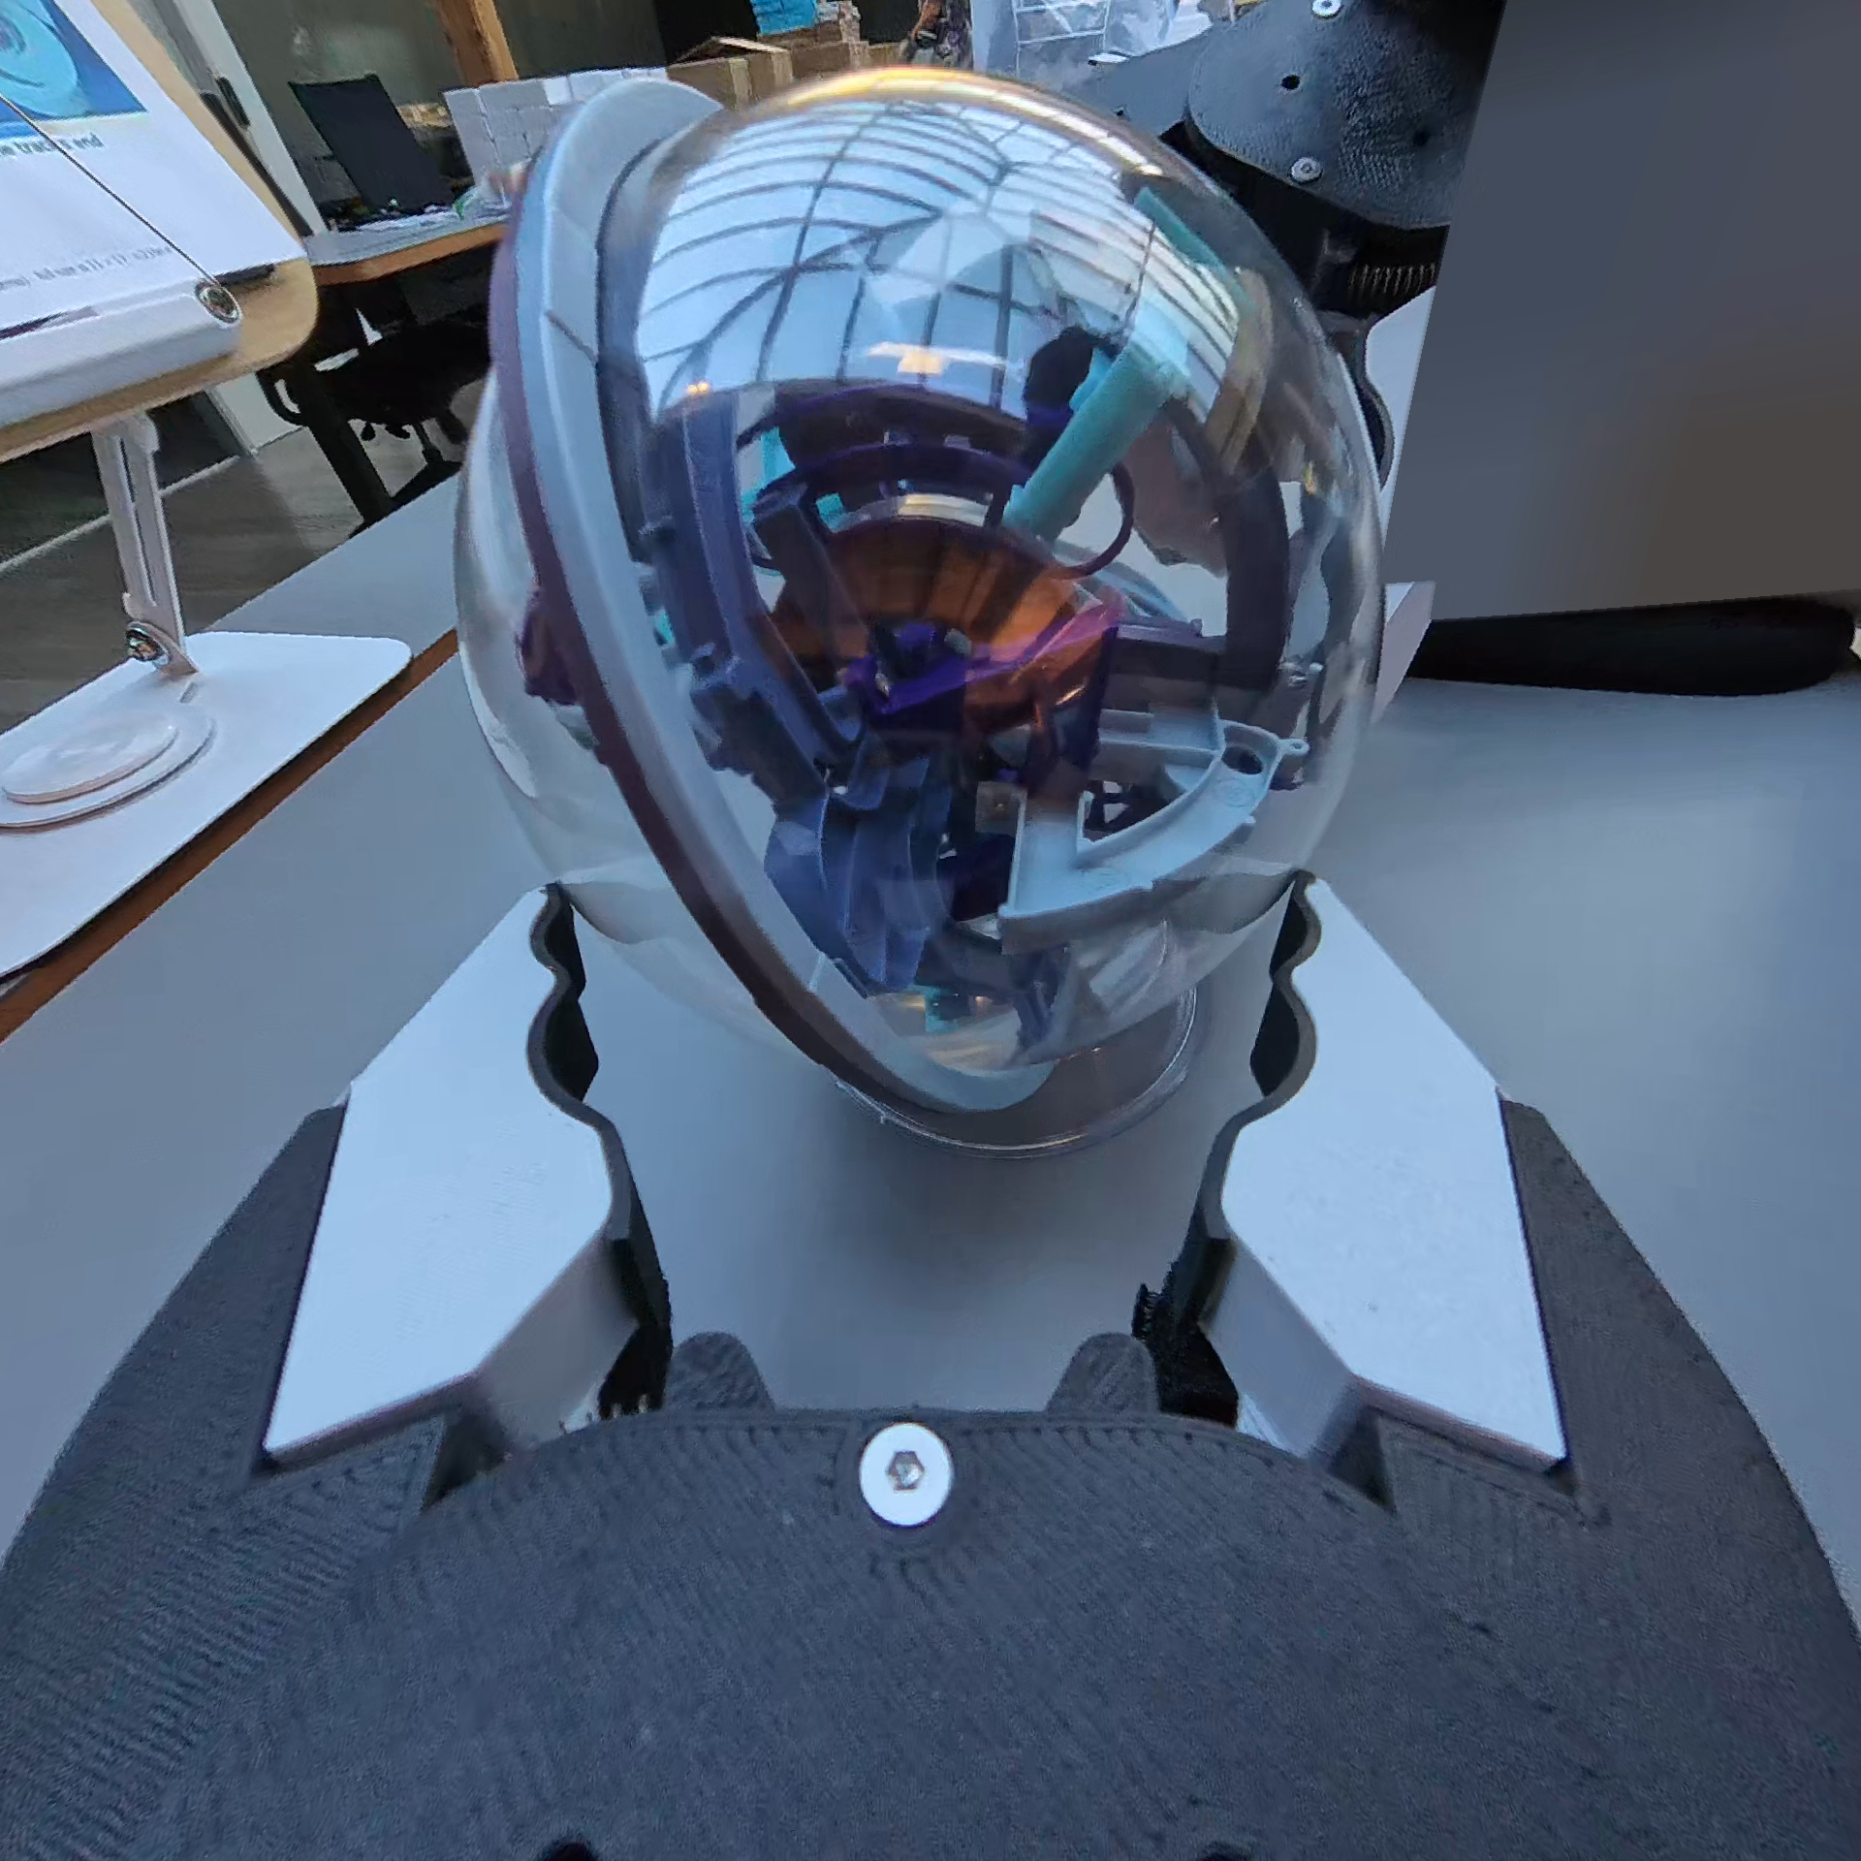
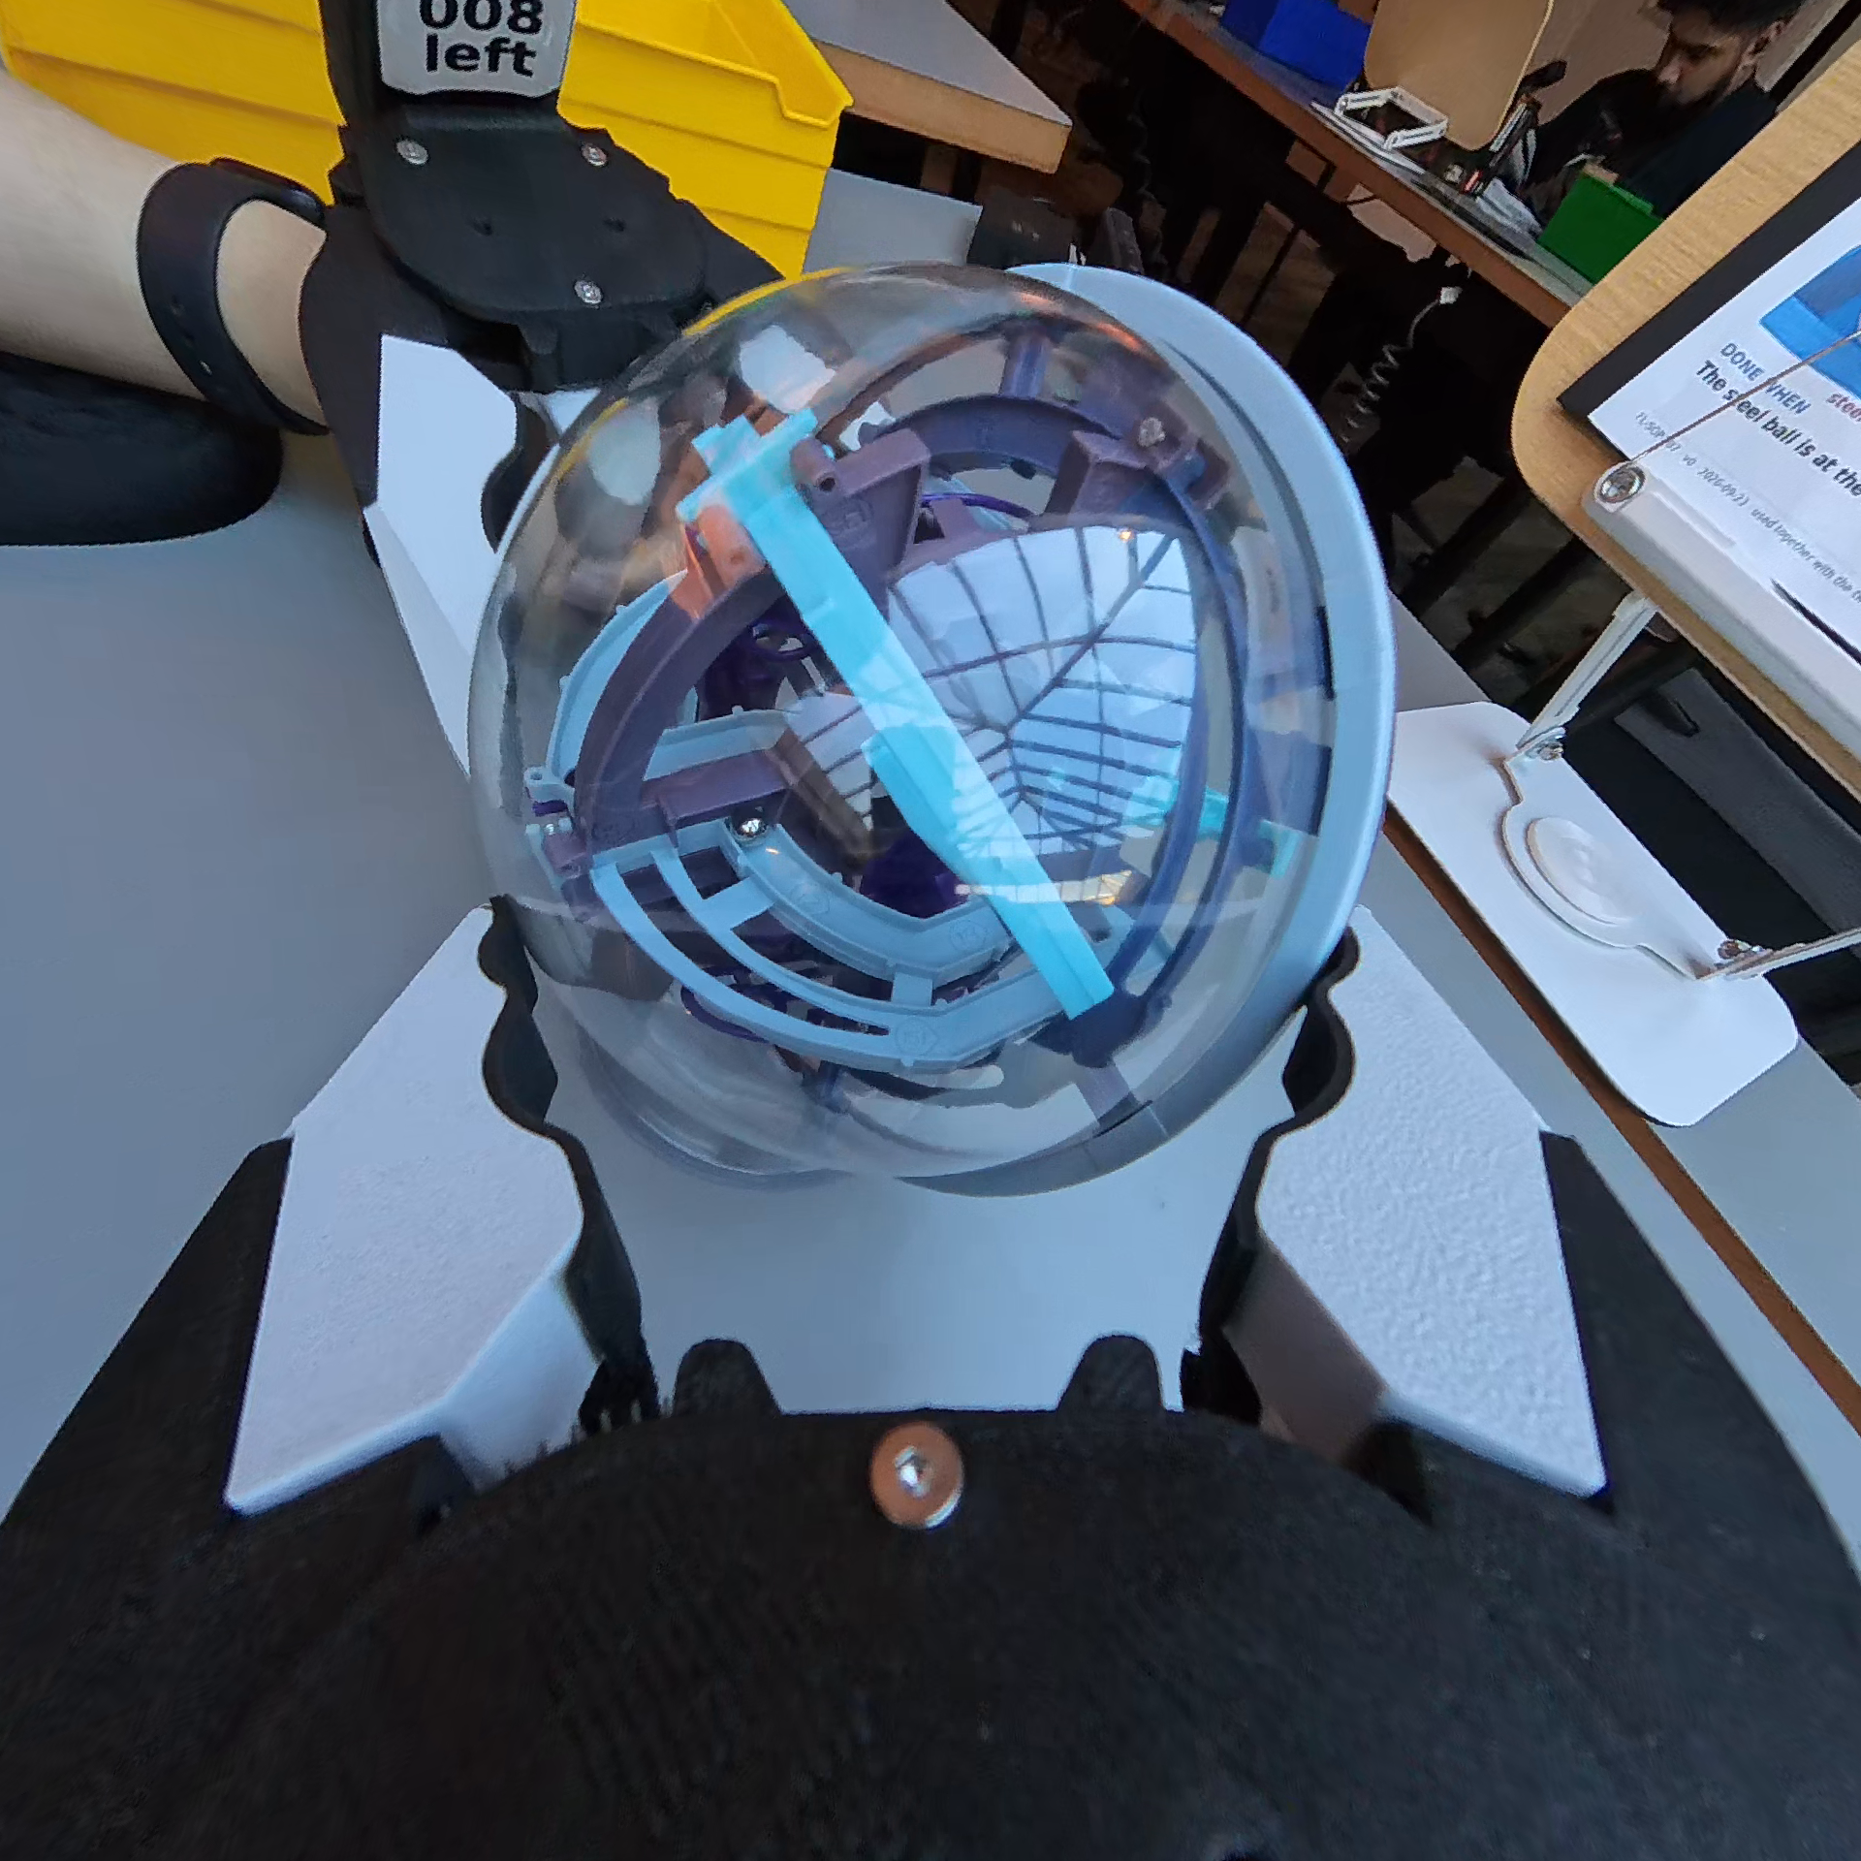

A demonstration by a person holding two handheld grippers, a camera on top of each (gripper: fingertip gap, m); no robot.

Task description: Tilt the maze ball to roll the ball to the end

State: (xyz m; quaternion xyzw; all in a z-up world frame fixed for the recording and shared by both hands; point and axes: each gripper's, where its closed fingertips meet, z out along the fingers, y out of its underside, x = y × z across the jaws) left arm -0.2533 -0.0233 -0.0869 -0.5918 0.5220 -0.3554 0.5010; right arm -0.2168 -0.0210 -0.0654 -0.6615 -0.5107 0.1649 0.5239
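The maze ball (image 1: 906,564) is a clear sphere with a grey equator ring, tilted, holding purple, grey and teal tracks. It seems to rest on a clear round base (image 1: 1017,1118) on the grey table (image 1: 1611,906). A small steel ball (image 2: 748,826) sits on a light grey curved track inside the maze ball (image 2: 906,725). My left gripper (image 1: 921,906) has both fingertips against the sphere's lower sides. My right gripper (image 2: 916,947) grips it the same way from the opposite side. Each view shows the other gripper behind the sphere: the right one (image 1: 1309,131), the left one (image 2: 524,232).
A white stand holding a printed sheet (image 1: 131,201) has its flat base (image 1: 151,745) on the table left of the ball; in the right wrist view the stand (image 2: 1611,906) is on the right. Yellow bins (image 2: 705,101) and a forearm with a black wristband (image 2: 201,292) lie behind.
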